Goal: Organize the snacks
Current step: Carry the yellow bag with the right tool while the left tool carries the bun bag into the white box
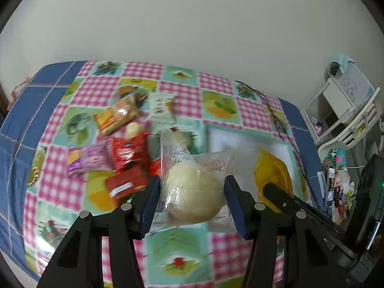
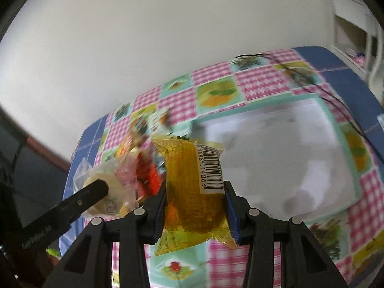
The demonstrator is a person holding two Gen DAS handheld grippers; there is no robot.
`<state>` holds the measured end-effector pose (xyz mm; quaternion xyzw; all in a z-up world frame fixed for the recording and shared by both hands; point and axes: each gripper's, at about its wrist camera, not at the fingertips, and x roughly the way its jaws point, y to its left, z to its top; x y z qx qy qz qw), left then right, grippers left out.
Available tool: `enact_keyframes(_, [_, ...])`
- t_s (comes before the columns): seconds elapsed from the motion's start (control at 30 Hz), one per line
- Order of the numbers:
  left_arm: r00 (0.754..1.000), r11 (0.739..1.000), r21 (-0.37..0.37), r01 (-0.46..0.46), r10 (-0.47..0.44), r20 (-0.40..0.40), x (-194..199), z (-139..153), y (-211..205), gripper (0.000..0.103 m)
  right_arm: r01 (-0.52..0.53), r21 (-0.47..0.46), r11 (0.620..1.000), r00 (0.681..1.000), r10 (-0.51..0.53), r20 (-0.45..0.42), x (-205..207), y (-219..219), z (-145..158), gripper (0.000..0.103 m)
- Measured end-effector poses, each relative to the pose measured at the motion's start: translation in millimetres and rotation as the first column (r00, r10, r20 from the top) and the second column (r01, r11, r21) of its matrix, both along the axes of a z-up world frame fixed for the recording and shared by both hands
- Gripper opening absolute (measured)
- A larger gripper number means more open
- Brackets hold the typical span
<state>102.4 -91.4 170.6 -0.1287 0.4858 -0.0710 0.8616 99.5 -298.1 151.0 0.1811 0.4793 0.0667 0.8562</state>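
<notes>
My left gripper is shut on a clear bag with a pale round bun and holds it above the table. My right gripper is shut on a yellow snack packet with a barcode label; the packet also shows in the left wrist view. The bun bag shows at the left of the right wrist view. A heap of snack packs lies on the table: orange, purple, red and white.
The table has a pink-checked fruit-print cloth over blue fabric. A white tray lies on the cloth to the right of the heap. A black cable runs past it. A white shelf stands at the far right.
</notes>
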Motion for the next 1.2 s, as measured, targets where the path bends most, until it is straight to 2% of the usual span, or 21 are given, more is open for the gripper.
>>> enact_keyframes(0.23, [1.0,1.0,0.004,0.018,-0.019,0.021,22,5,-53,0.056,0.163,-0.007,0.987,0.987,-0.163,-0.005,11,-65,1,0.045])
enact_keyframes(0.4, [0.999,0.999,0.003,0.045,-0.045,0.028,39,-6,-85,0.056,0.234,-0.013,0.972,0.972,-0.234,-0.018,20,-96,-6,0.045])
enact_keyframes(0.53, [0.998,0.998,0.006,0.057,-0.057,0.02,53,-24,-104,0.056,0.262,0.026,0.965,0.964,-0.261,-0.042,29,-115,-17,0.045])
enact_keyframes(0.8, [0.999,0.998,0.023,0.05,-0.049,-0.01,85,-59,-120,0.056,0.288,-0.039,0.957,0.957,-0.289,-0.037,51,-128,-30,0.045])
enact_keyframes(1.2, [0.997,0.995,0.065,0.082,-0.082,0.006,104,-77,-137,0.057,0.326,-0.11,0.939,0.942,-0.333,-0.052,67,-145,-49,0.045])
